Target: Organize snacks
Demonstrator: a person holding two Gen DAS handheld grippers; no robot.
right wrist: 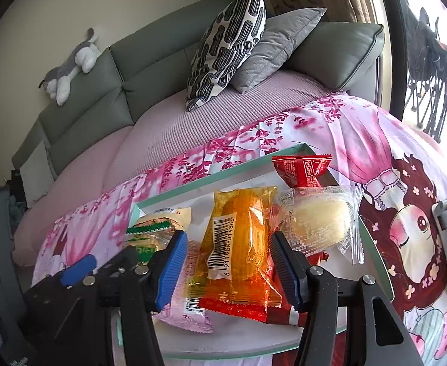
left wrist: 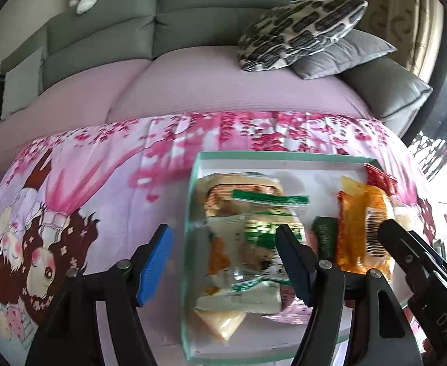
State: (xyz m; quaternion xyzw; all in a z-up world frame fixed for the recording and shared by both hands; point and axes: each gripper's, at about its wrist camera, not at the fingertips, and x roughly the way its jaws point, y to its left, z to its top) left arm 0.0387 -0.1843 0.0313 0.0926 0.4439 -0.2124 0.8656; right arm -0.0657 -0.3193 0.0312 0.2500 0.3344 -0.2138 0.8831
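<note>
We see ribbed blue pads: left gripper (left wrist: 225, 263) parted over crinkly green-white wrappers (left wrist: 254, 244); right gripper (right wrist: 228, 270) parted around glossy orange packet (right wrist: 238, 241), untouched; shallow teal-rimmed box (right wrist: 211, 180).

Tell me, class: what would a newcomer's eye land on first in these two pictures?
Probably the orange snack packet with its barcode, lying in the shallow box between the open right gripper. Next, the pink cartoon-girl blanket under the box. Behind it, a black-and-white patterned cushion leans on the grey sofa.
</note>
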